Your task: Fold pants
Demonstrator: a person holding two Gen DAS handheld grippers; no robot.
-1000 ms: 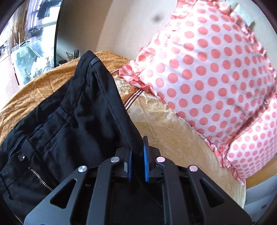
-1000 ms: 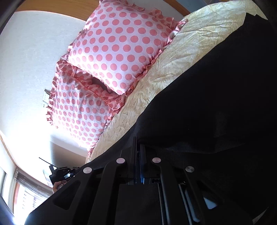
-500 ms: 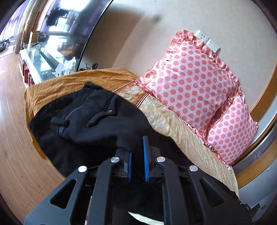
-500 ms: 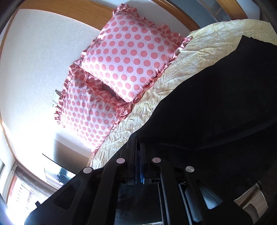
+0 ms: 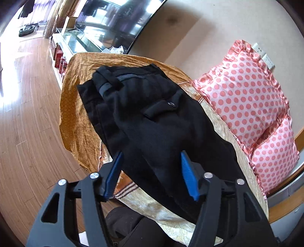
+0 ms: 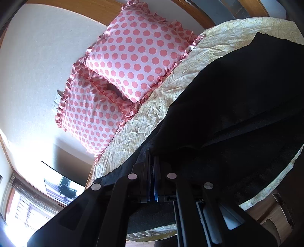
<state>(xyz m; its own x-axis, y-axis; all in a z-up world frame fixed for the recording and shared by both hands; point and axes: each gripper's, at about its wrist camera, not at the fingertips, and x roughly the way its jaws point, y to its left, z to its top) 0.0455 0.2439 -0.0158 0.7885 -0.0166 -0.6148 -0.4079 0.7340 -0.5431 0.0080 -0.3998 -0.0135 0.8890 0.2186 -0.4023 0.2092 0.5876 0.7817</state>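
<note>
The left gripper (image 5: 151, 171) is nearest in its own view, above the near edge of the bed (image 5: 218, 121). Its blue fingers (image 5: 188, 176) stand apart and are opening; black cloth of the pants (image 5: 152, 121) lies between them, but the pads do not press on it. A dark-clothed part of a person (image 5: 129, 224) shows below the gripper, just off the bed's near edge.

The right gripper (image 6: 151, 167) sits at the near edge of the bed (image 6: 190, 83). Its fingers are together, clamped on the hem edge of the pants (image 6: 237, 117).

The pants lie on the bed, folded over lengthwise, running from the near edge toward the far end. A buttoned back pocket (image 5: 163, 108) faces up at mid-length, and the waistband (image 5: 117, 79) lies bunched at the far end, over an orange cover (image 5: 79, 106) that drapes that end of the bed.

Two pink polka-dot pillows (image 5: 245, 95) lean at the side of the bed against the wall (image 5: 209, 24), well apart from the pants. Beyond the far end of the bed stand a low glass cabinet (image 5: 76, 41) and a dark screen (image 5: 117, 17), on a wooden floor (image 5: 24, 117).
</note>
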